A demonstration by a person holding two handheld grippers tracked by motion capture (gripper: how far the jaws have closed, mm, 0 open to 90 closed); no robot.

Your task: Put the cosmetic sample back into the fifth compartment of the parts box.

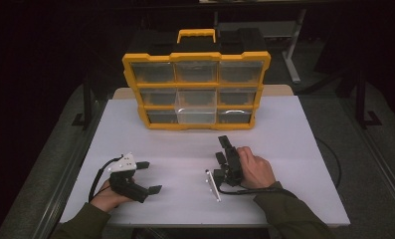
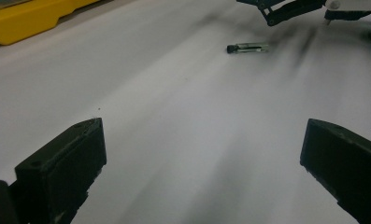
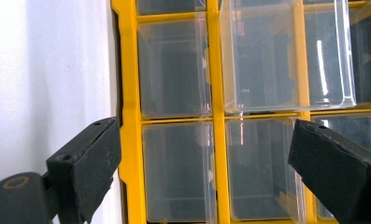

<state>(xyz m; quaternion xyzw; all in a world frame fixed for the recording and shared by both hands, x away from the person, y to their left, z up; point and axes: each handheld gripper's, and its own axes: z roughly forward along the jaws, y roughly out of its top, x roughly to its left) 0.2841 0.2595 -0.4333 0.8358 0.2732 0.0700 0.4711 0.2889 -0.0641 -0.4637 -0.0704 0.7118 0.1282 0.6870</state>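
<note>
Two open grippers, one small tube on the table.
The tube (image 1: 213, 185) lies loose just at nine o'clock of the right gripper (image 1: 224, 149), whose jaws gape empty; the left gripper (image 1: 149, 177) is also spread.

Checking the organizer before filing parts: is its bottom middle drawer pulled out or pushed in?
Pulled out: the bottom middle drawer juts forward of its neighbours in the organizer.
</note>
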